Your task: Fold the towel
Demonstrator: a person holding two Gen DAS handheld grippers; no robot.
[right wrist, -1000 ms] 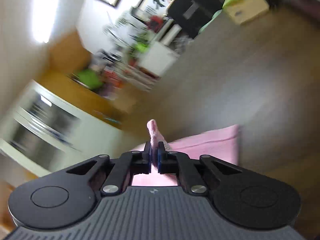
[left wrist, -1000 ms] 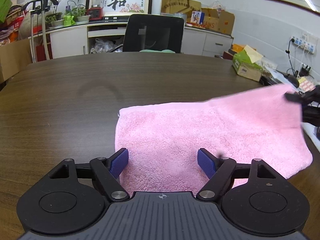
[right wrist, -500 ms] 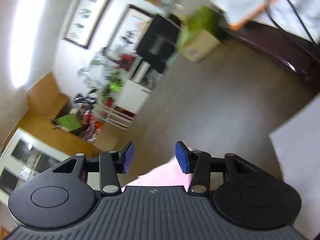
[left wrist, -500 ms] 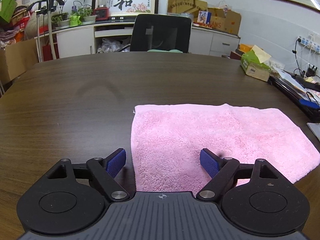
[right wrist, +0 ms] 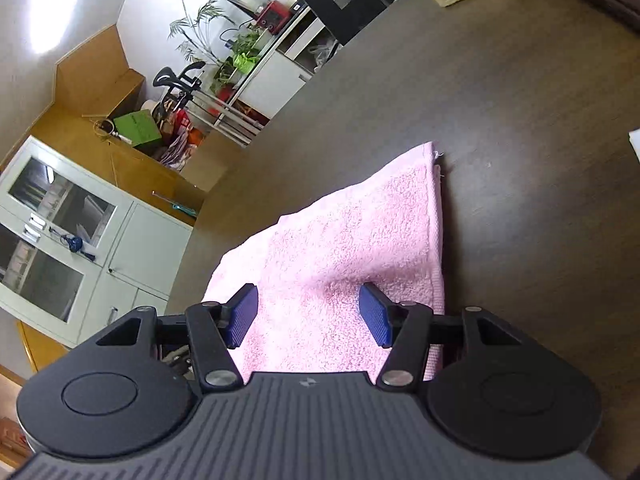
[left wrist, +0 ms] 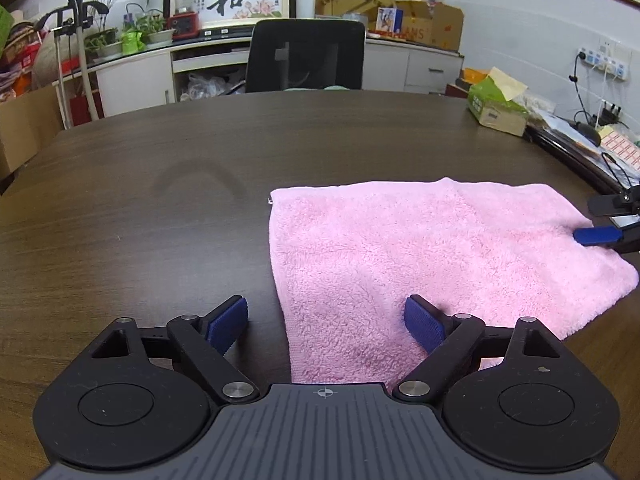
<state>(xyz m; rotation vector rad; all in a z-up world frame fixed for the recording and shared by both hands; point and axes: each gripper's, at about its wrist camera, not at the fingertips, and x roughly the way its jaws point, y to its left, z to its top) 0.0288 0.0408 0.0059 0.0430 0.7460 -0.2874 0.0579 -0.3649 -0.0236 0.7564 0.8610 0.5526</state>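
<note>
Pink towel [left wrist: 420, 256] flat on table [left wrist: 160, 208], seemingly beneath both grippers' parted jaws.

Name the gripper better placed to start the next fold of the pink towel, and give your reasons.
Probably the right gripper. Its open jaws sit over the pink terry towel's short right end, ready to pinch it. The left gripper, also open, straddles the towel's left edge with one finger over the dark wooden table.

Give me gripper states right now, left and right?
Left gripper: open, holding nothing, straddling the left edge of the pink towel.
Right gripper: open, holding nothing, over the towel.
</note>
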